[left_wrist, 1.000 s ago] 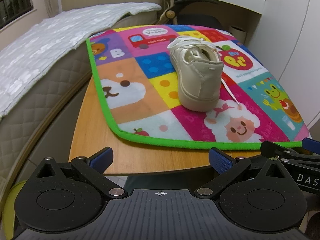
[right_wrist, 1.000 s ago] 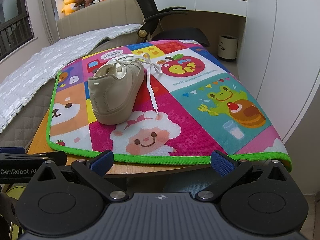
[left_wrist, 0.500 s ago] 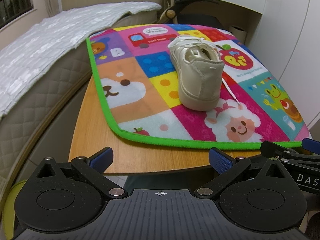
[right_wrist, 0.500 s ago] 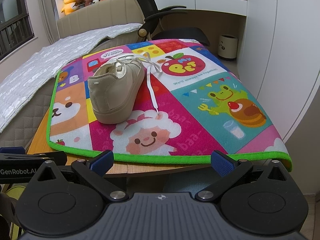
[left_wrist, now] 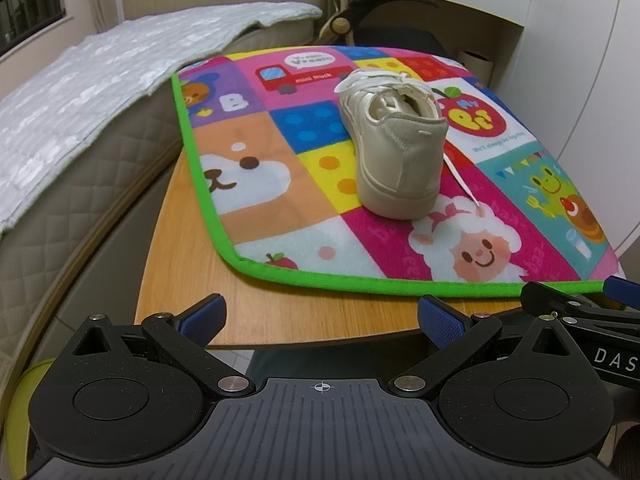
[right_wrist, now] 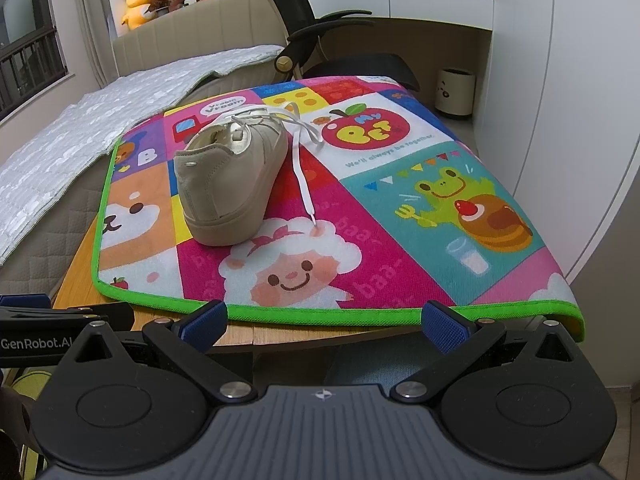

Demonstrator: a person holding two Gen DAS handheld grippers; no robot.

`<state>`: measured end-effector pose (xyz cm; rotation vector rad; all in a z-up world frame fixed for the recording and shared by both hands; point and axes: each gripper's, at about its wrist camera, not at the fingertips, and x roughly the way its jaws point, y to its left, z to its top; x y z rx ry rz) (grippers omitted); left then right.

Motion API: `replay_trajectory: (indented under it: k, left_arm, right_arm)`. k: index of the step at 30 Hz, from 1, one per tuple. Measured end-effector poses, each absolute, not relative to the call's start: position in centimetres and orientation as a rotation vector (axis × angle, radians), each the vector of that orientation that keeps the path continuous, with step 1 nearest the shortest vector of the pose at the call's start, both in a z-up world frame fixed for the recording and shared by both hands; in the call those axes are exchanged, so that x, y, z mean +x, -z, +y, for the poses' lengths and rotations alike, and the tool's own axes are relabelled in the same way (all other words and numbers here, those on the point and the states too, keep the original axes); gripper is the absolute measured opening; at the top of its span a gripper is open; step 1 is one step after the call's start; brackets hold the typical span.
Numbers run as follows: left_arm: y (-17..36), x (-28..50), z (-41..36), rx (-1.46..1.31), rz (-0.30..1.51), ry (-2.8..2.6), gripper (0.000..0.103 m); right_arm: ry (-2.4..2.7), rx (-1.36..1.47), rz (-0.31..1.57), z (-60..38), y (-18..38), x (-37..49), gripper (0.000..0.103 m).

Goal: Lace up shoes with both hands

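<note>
A beige shoe [left_wrist: 396,148] [right_wrist: 236,184] stands upright on a colourful cartoon mat [left_wrist: 280,184] [right_wrist: 400,216], heel toward me. Its white lace [right_wrist: 302,176] [left_wrist: 460,178] trails loose down the right side, the tip resting on the sheep picture. My left gripper [left_wrist: 320,318] is open at the table's near edge, well short of the shoe, with nothing between its fingers. My right gripper [right_wrist: 326,320] is open too, just before the mat's green border, empty. Each gripper shows at the edge of the other's view.
The mat lies on a wooden table [left_wrist: 180,280]. A bed with a grey quilt [left_wrist: 80,92] runs along the left. A black office chair [right_wrist: 340,44] stands behind the table, a small bin [right_wrist: 456,92] beside white cupboards [right_wrist: 560,80] on the right.
</note>
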<state>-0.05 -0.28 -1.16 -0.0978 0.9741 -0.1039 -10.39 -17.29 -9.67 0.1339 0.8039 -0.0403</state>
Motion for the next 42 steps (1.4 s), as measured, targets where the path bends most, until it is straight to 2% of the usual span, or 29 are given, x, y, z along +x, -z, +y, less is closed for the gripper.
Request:
replay_trajectory:
  k: [16,25,32,42]
  left_arm:
    - [2.2,0.7,-0.3,-0.126,0.987,0.14,0.103]
    - [3.5,3.0,-1.1,-0.123,0.764,0.212,0.103]
    - [5.3,5.9,-2.4,-0.066,0.711,0.266,0.103]
    - [7.8,8.5,-2.2,-0.043,0.664,0.39,0.103]
  right_arm:
    - [0.038,0.156,0.825,-17.9,10.7,-10.0,0.103]
    - [-0.016,0.338,0.723,-21.0,12.3,-8.1,0.103]
    - [-0.06,0.559,0.689,-24.1,15.0,-5.3,0.103]
    - [-0.119,0.662,0.568,-25.6,16.8,-5.6,0.103]
